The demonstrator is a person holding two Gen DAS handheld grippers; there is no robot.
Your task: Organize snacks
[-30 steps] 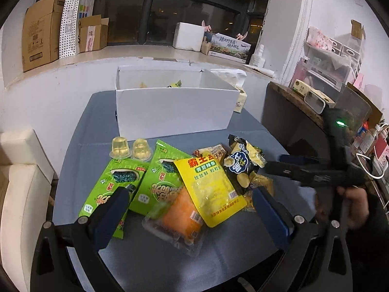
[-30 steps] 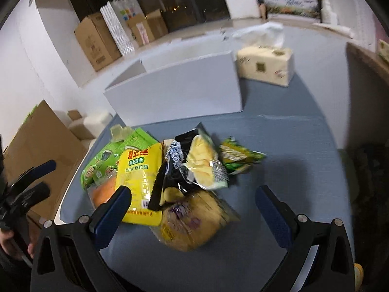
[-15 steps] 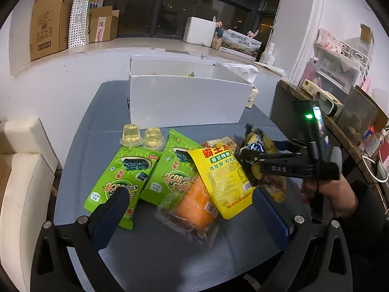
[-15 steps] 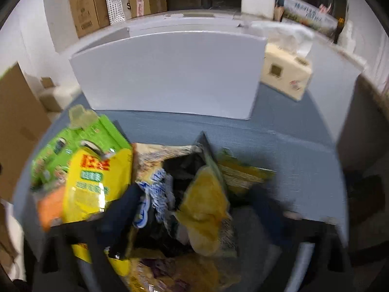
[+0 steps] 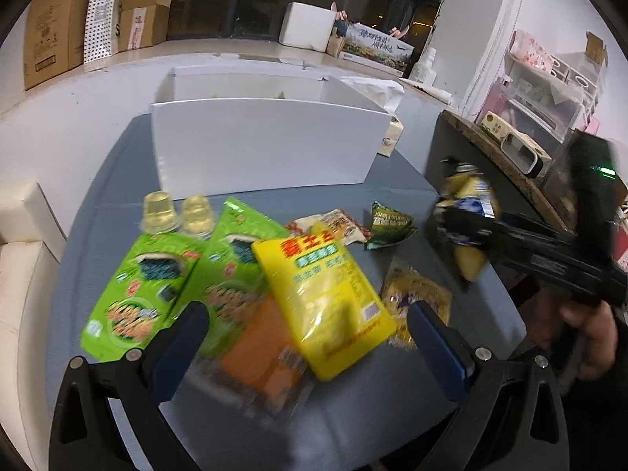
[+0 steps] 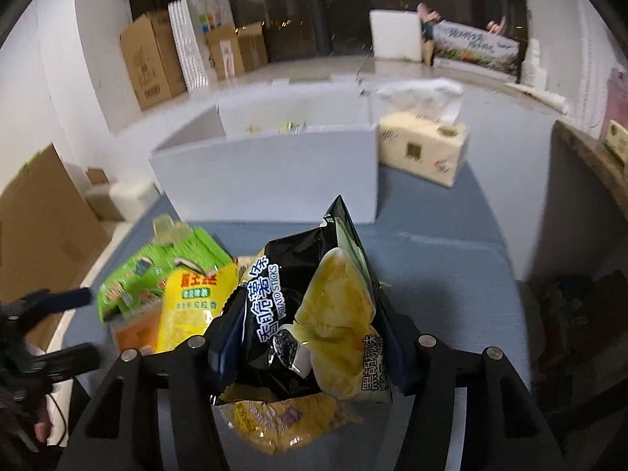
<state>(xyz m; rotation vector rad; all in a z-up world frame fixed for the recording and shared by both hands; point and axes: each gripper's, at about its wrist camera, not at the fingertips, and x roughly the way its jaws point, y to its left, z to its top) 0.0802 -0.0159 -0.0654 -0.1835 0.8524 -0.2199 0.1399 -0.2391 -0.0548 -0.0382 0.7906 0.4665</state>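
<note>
Now potato-stick bag (image 6: 310, 322) sits clamped (upright) between right jaws.

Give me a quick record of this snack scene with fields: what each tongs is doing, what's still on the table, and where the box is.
right tongs: jaws have just been closing, now shut on the black potato sticks bag, lifted off the pile
left tongs: open, empty, over the yellow packet
still on table: two green packets, orange packet, two jelly cups, small dark green sachet
white box: behind the pile, open top, some items inside
tissue box: beside the white box
</note>
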